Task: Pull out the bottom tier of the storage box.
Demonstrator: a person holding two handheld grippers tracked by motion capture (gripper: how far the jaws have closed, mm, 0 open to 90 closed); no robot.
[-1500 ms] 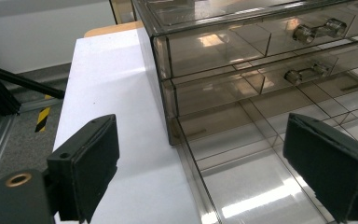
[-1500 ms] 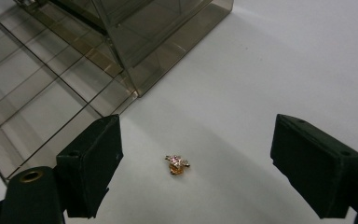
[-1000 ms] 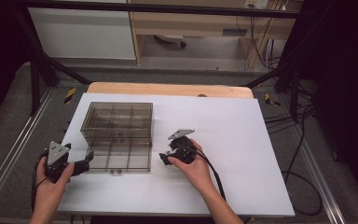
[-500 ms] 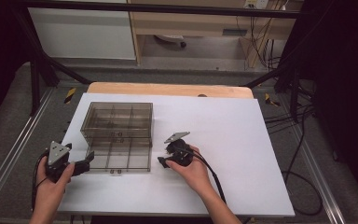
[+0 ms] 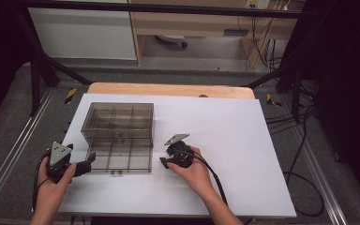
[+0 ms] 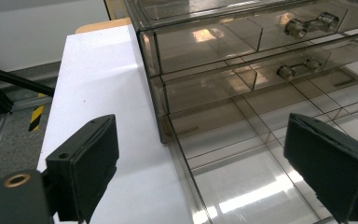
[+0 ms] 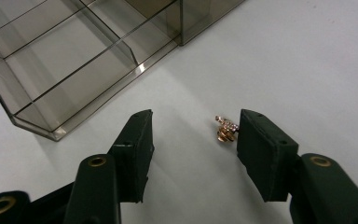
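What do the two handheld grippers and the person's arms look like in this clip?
Both are black. The left claw has two blocky, flat-faced black pads with brass-coloured rivets at the pivots; the right claw matches. In the high view each carries a grey three-cornered plate on top and trails a black cable. The forearms are bare, with no sleeves in view.

No readable text, label, brand, number or sign is showing anywhere; the black-and-yellow striped tape [image 5: 70,95] beside the table [image 5: 243,140] is carrying no lettering.
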